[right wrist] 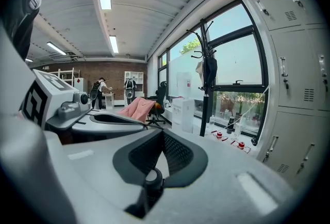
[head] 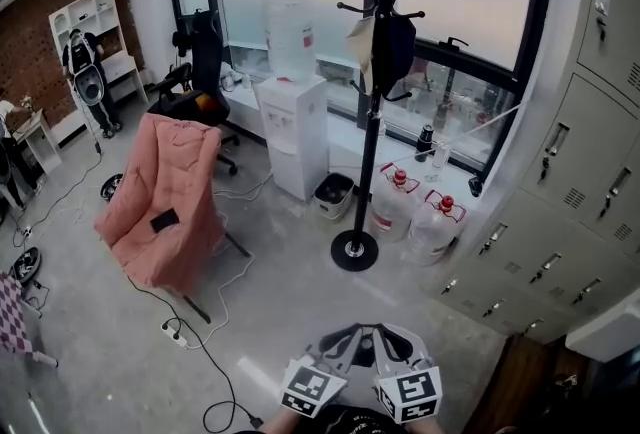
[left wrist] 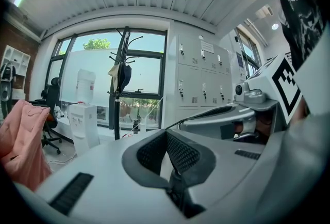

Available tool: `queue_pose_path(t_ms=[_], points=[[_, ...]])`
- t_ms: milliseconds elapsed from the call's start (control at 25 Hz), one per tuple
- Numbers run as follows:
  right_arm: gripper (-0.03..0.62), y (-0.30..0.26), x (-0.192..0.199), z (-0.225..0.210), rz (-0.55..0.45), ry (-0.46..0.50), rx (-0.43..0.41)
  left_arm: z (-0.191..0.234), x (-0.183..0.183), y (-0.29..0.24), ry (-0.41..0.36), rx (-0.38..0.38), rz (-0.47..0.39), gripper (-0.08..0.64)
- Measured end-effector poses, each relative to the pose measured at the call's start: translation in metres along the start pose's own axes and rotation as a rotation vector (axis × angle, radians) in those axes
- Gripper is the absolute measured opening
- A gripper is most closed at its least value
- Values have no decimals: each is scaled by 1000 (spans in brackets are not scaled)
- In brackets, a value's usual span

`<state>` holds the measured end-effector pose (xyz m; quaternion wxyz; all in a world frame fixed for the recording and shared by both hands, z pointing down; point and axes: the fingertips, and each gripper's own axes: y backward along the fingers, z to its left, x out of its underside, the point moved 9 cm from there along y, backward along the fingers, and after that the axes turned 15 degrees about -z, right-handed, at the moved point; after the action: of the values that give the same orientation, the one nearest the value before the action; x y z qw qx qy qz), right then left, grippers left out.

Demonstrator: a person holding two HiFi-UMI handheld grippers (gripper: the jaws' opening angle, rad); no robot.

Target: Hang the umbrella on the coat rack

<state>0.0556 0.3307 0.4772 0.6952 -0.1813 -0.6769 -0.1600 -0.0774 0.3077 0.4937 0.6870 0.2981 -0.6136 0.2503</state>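
Standing at twelve o'clock, the coat rack (head: pixel 370 132) carries the dark umbrella (head: pixel 394 47), while the left gripper (head: pixel 352 334) and right gripper (head: pixel 384 334) show closed, empty fingers.

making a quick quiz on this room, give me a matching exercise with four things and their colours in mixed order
Things:
1. coat rack
2. water dispenser
3. chair cover
4. jug caps

Colours:
a. pink
b. red
c. black
d. white

Pairs: 1-c, 2-d, 3-a, 4-b
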Motion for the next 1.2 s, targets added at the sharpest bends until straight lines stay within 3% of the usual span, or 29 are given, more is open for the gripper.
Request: queue_pose_path(t_ms=[320, 600, 1200], points=[[5, -45, -4, 1, 15, -2, 42, 47, -3, -18, 30, 37, 9, 9], [5, -74, -8, -4, -6, 12, 82, 75, -6, -34, 1, 84, 4, 9], [5, -105, -4, -26, 2, -9, 62, 94, 1, -61, 13, 75, 32, 9]])
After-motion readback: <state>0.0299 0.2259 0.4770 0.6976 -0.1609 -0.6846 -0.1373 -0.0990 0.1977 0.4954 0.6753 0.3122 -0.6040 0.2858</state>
